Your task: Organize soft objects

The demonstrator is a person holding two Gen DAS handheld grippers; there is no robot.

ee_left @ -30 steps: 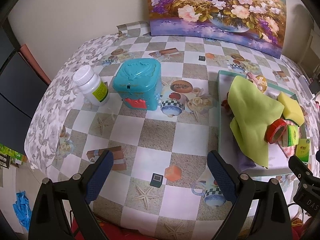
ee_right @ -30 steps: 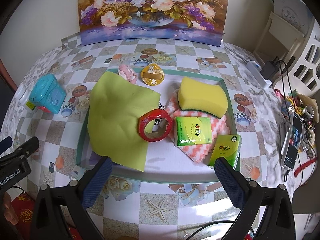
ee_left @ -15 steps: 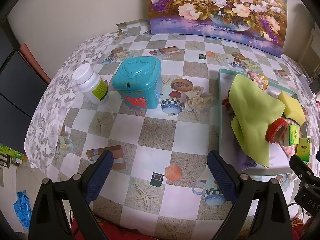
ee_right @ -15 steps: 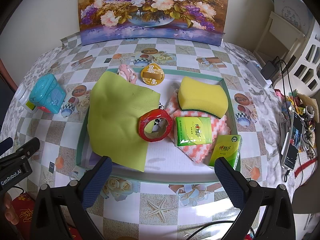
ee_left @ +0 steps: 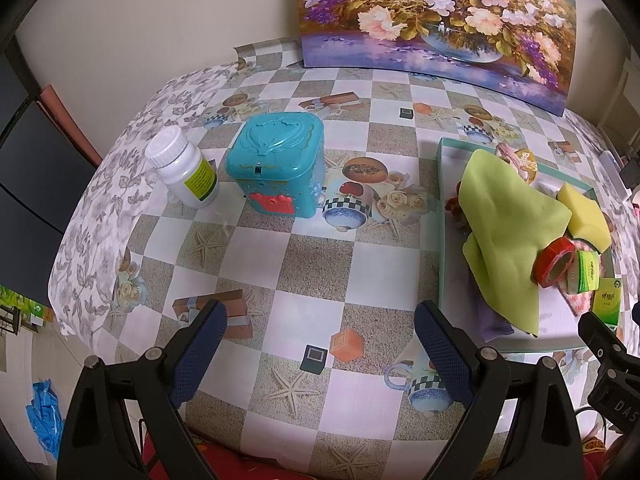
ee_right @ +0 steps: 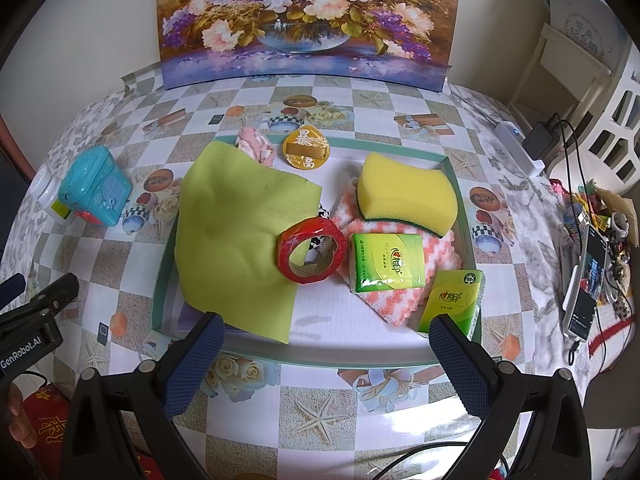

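Observation:
A teal-rimmed tray (ee_right: 464,216) holds a lime-green cloth (ee_right: 236,236), a yellow sponge (ee_right: 404,196), an orange-and-white towel (ee_right: 384,304), two green tissue packs (ee_right: 386,262) (ee_right: 452,300), a red tape roll (ee_right: 310,254), a pink cloth (ee_right: 254,144) and a gold round lid (ee_right: 306,148). My right gripper (ee_right: 326,344) is open and empty just in front of the tray's near rim. My left gripper (ee_left: 320,338) is open and empty over the bare tablecloth, left of the tray (ee_left: 442,240). The green cloth (ee_left: 508,236) and sponge (ee_left: 584,216) also show in the left wrist view.
A teal plastic box (ee_left: 276,170) and a white pill bottle (ee_left: 182,166) stand on the table left of the tray. A flower painting (ee_right: 304,20) leans on the back wall. Phones, cables and clutter (ee_right: 588,248) lie at the right edge.
The left wrist view has shifted very slightly. The objects and the right gripper stand as before.

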